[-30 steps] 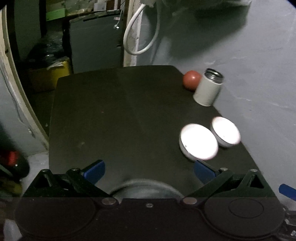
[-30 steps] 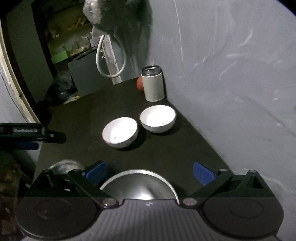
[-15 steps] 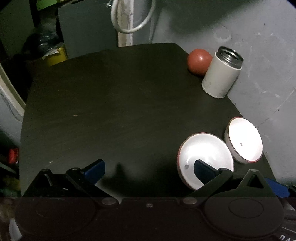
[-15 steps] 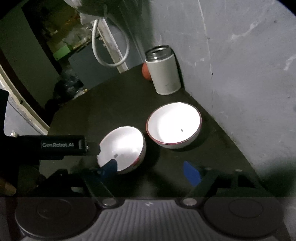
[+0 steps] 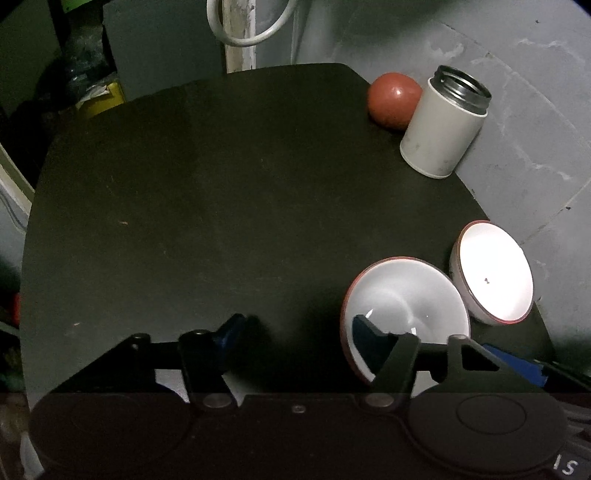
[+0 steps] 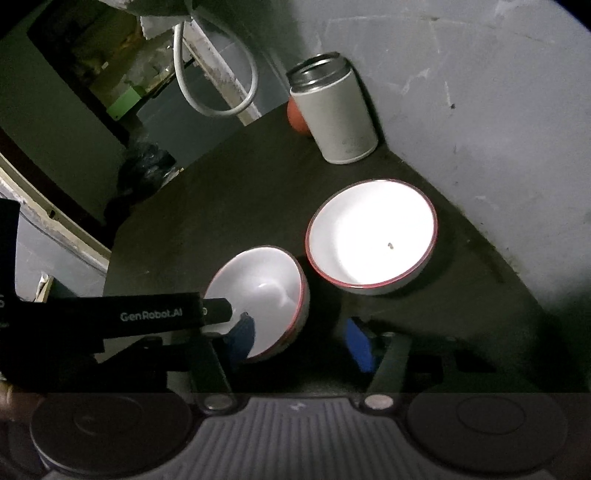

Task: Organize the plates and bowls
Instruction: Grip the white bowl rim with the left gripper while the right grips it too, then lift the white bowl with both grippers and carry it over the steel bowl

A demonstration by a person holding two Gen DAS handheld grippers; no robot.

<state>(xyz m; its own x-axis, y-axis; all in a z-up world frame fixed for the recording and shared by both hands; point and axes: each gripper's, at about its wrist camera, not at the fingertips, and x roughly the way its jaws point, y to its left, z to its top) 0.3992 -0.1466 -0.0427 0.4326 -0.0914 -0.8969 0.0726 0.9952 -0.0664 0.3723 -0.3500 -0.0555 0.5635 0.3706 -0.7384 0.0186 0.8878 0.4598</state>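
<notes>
Two white bowls with red rims sit on the black table [image 5: 184, 221] near its right edge. The near bowl [image 5: 406, 295] [image 6: 258, 291] is dim, while the far bowl [image 5: 491, 273] [image 6: 373, 236] is brightly lit. My left gripper [image 5: 295, 332] is open and straddles the near bowl's left rim, with its right finger inside the bowl. My right gripper [image 6: 299, 338] is open and straddles the same bowl's right rim, with its left finger inside. Neither pair of fingers touches the wall on both sides. The left gripper's black body [image 6: 147, 314] shows in the right wrist view.
A white canister [image 5: 441, 129] [image 6: 334, 118] with an open metal mouth stands at the back right. A red ball [image 5: 393, 99] lies beside it. The grey wall [image 6: 480, 110] runs close along the table's right edge. A white hose loop [image 5: 251, 33] hangs behind.
Both grippers have moved forward and down onto the near bowl, and their fingers have drawn closer together. The steel dishes seen under each gripper a second ago are out of view.
</notes>
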